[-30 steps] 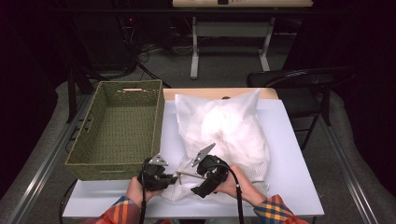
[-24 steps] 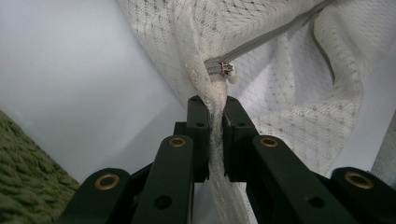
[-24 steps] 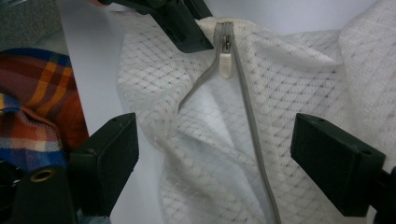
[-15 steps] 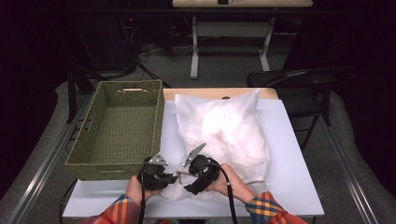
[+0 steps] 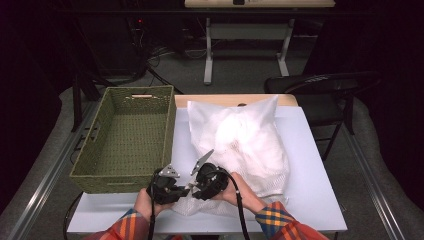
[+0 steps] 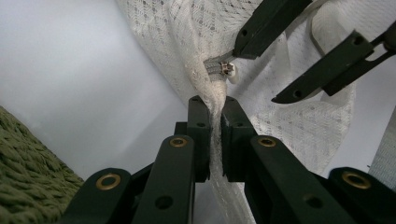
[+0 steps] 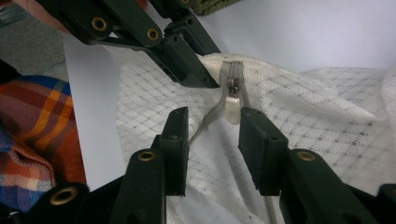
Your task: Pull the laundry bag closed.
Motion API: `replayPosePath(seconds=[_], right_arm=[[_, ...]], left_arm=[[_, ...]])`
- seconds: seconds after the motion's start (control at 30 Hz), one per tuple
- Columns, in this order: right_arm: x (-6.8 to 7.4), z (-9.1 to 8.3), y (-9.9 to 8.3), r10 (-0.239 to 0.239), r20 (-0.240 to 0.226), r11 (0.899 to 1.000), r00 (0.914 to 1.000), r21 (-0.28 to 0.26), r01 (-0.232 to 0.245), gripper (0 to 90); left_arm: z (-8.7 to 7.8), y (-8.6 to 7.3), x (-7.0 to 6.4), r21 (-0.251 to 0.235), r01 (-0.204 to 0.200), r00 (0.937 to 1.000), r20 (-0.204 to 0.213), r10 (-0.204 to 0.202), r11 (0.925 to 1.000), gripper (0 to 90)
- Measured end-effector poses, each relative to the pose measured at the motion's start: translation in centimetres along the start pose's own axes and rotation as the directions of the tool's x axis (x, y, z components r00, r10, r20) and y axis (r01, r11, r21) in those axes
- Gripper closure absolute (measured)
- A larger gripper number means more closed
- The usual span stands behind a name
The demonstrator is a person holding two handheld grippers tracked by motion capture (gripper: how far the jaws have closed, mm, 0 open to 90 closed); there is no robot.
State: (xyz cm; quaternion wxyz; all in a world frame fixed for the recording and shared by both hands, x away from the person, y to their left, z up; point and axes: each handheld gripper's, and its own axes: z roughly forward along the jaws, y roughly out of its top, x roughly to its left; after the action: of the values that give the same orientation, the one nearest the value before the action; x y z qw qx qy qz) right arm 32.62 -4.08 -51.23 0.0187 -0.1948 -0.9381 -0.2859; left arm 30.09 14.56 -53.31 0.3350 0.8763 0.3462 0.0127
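Observation:
A white mesh bag (image 5: 240, 145), stuffed full, lies on the white table (image 5: 310, 165). My left gripper (image 6: 212, 135) is shut on the bag's near corner, pinching the fabric just below the grey zipper's end. The zipper's white pull tab (image 7: 232, 109) hangs between the tips of my right gripper (image 7: 212, 135), which is open and not touching it. In the high view the left gripper (image 5: 182, 190) and the right gripper (image 5: 196, 186) meet tip to tip at the bag's front left corner. The left gripper view shows the pull tab (image 6: 229, 72) beside the right gripper's fingers (image 6: 261, 23).
A green woven basket (image 5: 100, 155), empty, stands on the table left of the bag, close to my left hand. A plaid sleeve (image 7: 32, 140) lies near the table's front edge. A dark chair (image 5: 320, 87) stands beyond the far right corner.
My right gripper has moved left along the bag's front edge until its jaws straddle the zipper pull. The left gripper has kept its hold and has not moved.

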Motion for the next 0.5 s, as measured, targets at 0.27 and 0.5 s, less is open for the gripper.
replayPosePath(seconds=[0.27,0.5], right_arm=[[-0.5,0.5,-0.2,0.019,0.006,1.000,0.9998,0.011,-0.019,67.5],[-1.4,1.1,-0.4,0.038,-0.029,0.999,0.9989,0.021,-0.037,67.4]], left_arm=[[0.1,0.0,-0.2,0.002,-0.003,1.0000,0.001,0.003,1.0000,84.5],[0.1,0.0,-0.2,0.004,-0.006,1.0000,0.006,0.006,1.0000,84.4]])
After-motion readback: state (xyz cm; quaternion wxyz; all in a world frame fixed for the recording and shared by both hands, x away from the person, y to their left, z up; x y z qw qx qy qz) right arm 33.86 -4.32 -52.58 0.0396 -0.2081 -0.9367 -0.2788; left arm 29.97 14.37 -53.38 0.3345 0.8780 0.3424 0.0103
